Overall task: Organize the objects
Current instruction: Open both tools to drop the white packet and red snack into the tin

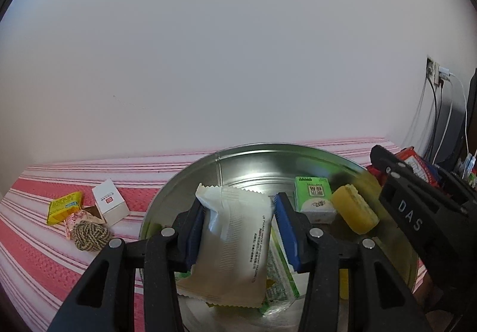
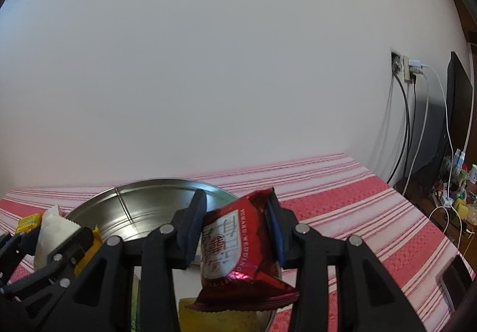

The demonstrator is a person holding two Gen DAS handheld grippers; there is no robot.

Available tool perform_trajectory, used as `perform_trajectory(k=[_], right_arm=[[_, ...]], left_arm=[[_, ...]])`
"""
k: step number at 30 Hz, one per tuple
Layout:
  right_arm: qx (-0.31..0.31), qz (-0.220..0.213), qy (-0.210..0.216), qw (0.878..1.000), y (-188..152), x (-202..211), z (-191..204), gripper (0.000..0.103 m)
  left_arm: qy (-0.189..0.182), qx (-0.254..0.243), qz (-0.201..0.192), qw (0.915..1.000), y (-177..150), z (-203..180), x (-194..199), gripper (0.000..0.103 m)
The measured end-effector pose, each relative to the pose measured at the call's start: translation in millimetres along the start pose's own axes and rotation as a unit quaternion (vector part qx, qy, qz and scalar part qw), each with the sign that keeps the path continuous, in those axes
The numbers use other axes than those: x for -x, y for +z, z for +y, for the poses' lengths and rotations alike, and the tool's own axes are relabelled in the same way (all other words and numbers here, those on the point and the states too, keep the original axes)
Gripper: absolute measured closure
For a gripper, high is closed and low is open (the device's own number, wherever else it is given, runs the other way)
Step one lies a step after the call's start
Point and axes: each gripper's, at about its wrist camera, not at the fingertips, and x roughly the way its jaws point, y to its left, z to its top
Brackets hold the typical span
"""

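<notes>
Left wrist view first: the left tongs [image 1: 238, 227] are clenched on a white packet [image 1: 235, 242], blue pads pressing it from both sides, and the packet hangs right over the open mouth of the big metal tin [image 1: 298, 159]. Down inside that tin, beyond the packet, a green-and-white carton [image 1: 313, 198] stands near the far wall, and just beside it, on its right, a yellow sponge [image 1: 354, 209] lies tilted. Under the packet there's a green-printed wrapper [image 1: 280, 281] on the tin's floor. Outside the tin, well off to its left on the pink striped cloth [image 1: 44, 248], sits a little cluster: a yellow packet [image 1: 64, 206], a small white box [image 1: 110, 205] standing upright, and a knotted rope ball [image 1: 89, 235] in front of them, with something pinkish tucked against the ball that I can't make out. At the tin's right rim the other black tool reaches in. Over to the right wrist view now: the right tongs [image 2: 235, 227] are gripping a shiny red packet [image 2: 238, 248] between the pads, and it is carried over the near right edge of the tin, its crimped bottom end dangling above something yellow and out of focus. Left tongs with the white packet show at the tin's left side. Behind the tin, a plain white wall [image 2: 238, 63], with a socket and cables [image 2: 408, 123] off to its right.
</notes>
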Motion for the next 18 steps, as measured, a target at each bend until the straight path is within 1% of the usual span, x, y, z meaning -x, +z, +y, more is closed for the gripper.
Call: perform_trajectory(k=[11,12,14,15,16,17,18], right_arm=[[-0.001,0.01,0.0,1.0,-1.7,-3.9,-2.9,0.063],[-0.001,0.011,0.001,1.0,-1.8,-4.1,-2.6,0.063],[-0.002,0.013,0.002,1.0,-1.7,-4.7,-2.9,0.063],[-0.002,0.014,0.005,1.0,-2.5,-4.4,-2.3,0.063],[-0.003,0.016,0.008,1.0,-2.8,-4.4,-1.7,0.061],[-0.004,0.017,0.013,1.0,-2.8,-4.0,-1.4,0.059],[-0.006,0.014,0.013,1.0,-2.9,-2.5,-1.1,0.054]], left_arm=[[0.012,-0.011,0.003,0.9999,-0.4,-0.3,-12.3,0.054],[0.011,-0.013,0.004,0.9998,0.4,-0.6,-11.5,0.054],[0.014,-0.016,0.004,0.9998,1.1,-0.5,-10.5,0.05],[0.017,-0.016,0.002,0.9997,0.9,2.6,-13.0,0.04],[0.019,-0.016,0.0,0.9997,1.7,1.5,-9.9,0.026],[0.027,-0.016,-0.006,0.9995,2.5,2.4,-7.2,0.02],[0.034,-0.018,-0.014,0.9992,3.1,2.8,-4.3,0.014]])
